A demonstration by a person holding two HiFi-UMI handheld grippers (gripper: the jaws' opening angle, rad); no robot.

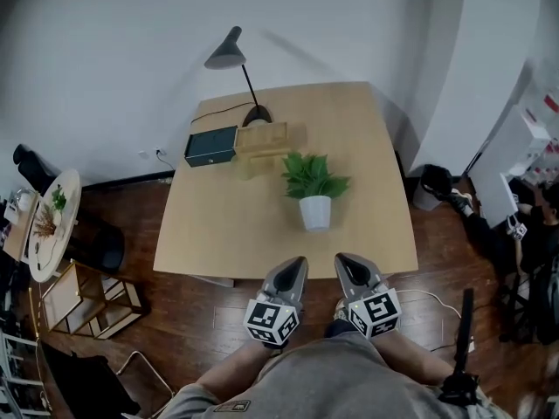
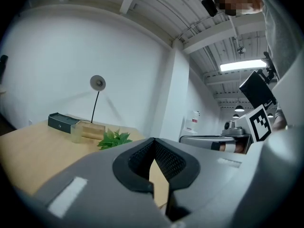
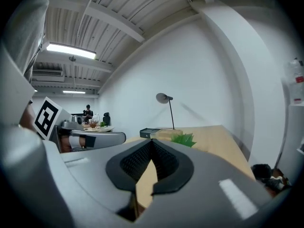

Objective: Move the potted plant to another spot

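Both clenched and empty, left tongs (image 1: 297, 264) and right tongs (image 1: 346, 262) hover at the tabletop (image 1: 218, 225) edge. Plant (image 1: 315, 209) stands beyond, untouched.

Bare bench (image 1: 210, 225) top is recorded between the potted plant (image 1: 314, 197) and the near edge, where the left gripper (image 1: 299, 262) and right gripper (image 1: 343, 259) are held with jaws together. Open surface is noted to both sides of the potted plant. Behind and left of it, passage is obstructed by a wooden box (image 1: 266, 138), a dark case (image 1: 211, 146) and a lamp (image 1: 226, 55), standing close together.
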